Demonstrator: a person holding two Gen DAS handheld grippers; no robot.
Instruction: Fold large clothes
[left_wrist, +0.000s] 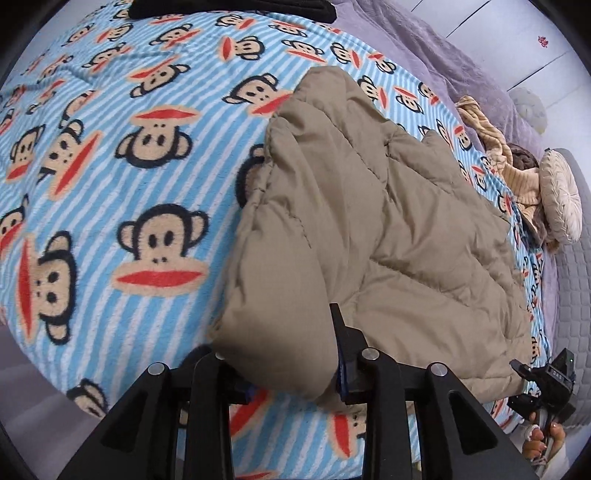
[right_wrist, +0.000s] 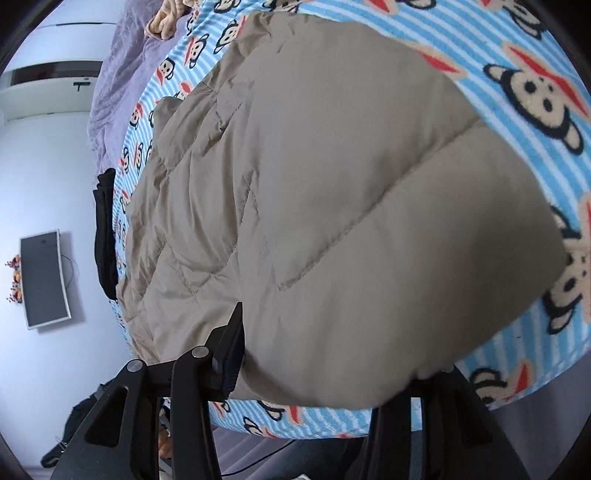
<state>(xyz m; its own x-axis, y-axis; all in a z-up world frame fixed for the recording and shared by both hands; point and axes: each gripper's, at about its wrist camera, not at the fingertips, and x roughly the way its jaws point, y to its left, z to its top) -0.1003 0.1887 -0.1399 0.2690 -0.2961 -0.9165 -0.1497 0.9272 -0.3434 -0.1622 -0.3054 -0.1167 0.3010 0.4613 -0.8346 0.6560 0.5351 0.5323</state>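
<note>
A beige quilted puffer jacket (left_wrist: 388, 206) lies spread on a bed covered by a blue striped monkey-print blanket (left_wrist: 110, 192). My left gripper (left_wrist: 280, 336) is at the jacket's near edge, shut on a thick puffy fold that bulges between its fingers. In the right wrist view the jacket (right_wrist: 332, 184) fills the frame. My right gripper (right_wrist: 306, 332) holds the near edge too. Its left finger (right_wrist: 232, 343) presses the fabric, and the padding drapes over and hides the other finger. The left wrist view shows the right gripper (left_wrist: 543, 380) by the jacket's far corner, in a person's hand.
A purple bedspread (left_wrist: 424, 48) lies beyond the blanket. Tan and brown clothes (left_wrist: 517, 173) and a round cream cushion (left_wrist: 563, 195) sit at the bed's right end. A black garment (right_wrist: 105, 243) lies at the blanket's edge. A wall screen (right_wrist: 44, 278) hangs further back.
</note>
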